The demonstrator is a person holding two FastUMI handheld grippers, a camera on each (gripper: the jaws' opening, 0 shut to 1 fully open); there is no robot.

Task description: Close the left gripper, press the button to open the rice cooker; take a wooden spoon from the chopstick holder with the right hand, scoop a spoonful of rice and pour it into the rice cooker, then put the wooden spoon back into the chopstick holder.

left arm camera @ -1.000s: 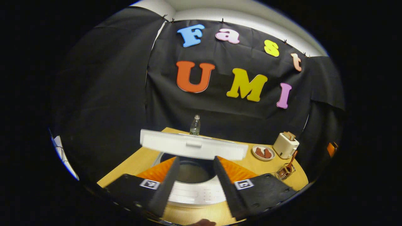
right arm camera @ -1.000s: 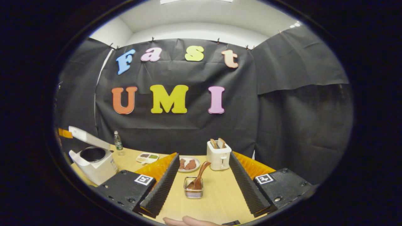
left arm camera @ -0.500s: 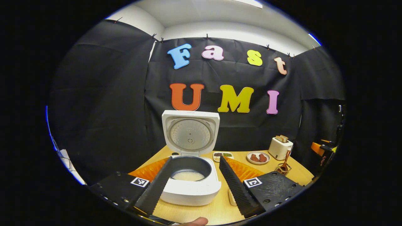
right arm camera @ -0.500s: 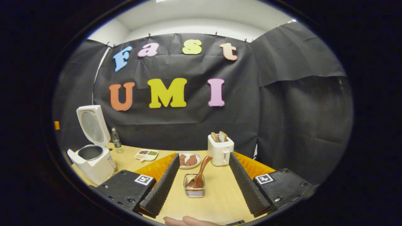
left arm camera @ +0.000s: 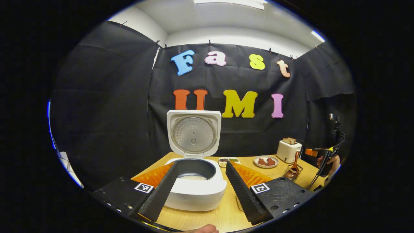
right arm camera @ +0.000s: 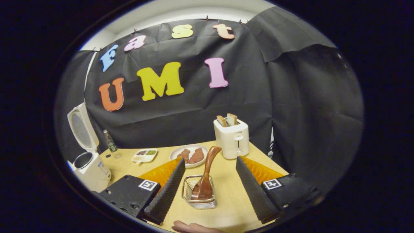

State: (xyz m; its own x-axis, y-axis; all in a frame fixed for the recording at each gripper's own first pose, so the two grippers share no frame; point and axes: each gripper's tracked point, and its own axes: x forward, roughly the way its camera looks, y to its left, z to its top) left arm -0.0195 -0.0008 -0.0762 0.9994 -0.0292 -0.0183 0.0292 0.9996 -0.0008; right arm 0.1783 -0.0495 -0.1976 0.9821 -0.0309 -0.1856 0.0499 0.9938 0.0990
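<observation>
The white rice cooker (left arm camera: 194, 194) stands just ahead of my left gripper (left arm camera: 201, 163), its lid (left arm camera: 193, 137) upright and pale rice low in its dark pot (left arm camera: 193, 176). The left gripper is open and holds nothing. Farther right, a wire chopstick holder (left arm camera: 292, 172) carries the wooden spoon (left arm camera: 295, 161), and a hand holds the right gripper (left arm camera: 323, 154) beside it. In the right gripper view that holder (right arm camera: 199, 195) sits close between the fingers of my open right gripper (right arm camera: 210, 160). The spoon's handle (right arm camera: 208, 165) leans up and right, untouched. The cooker (right arm camera: 92, 168) is at the far left.
On the wooden table (right arm camera: 226, 200) stand a white toaster (right arm camera: 232, 137) with two bread slices, a plate of brown food (right arm camera: 189, 155), a small divided dish (right arm camera: 144, 155) and a water bottle (right arm camera: 110, 142). Black cloth closes the back and sides.
The cooker lid swung up from half-raised to fully upright. My left gripper drew back and levelled out. My right gripper moved closer to the holder and tilted down over it.
</observation>
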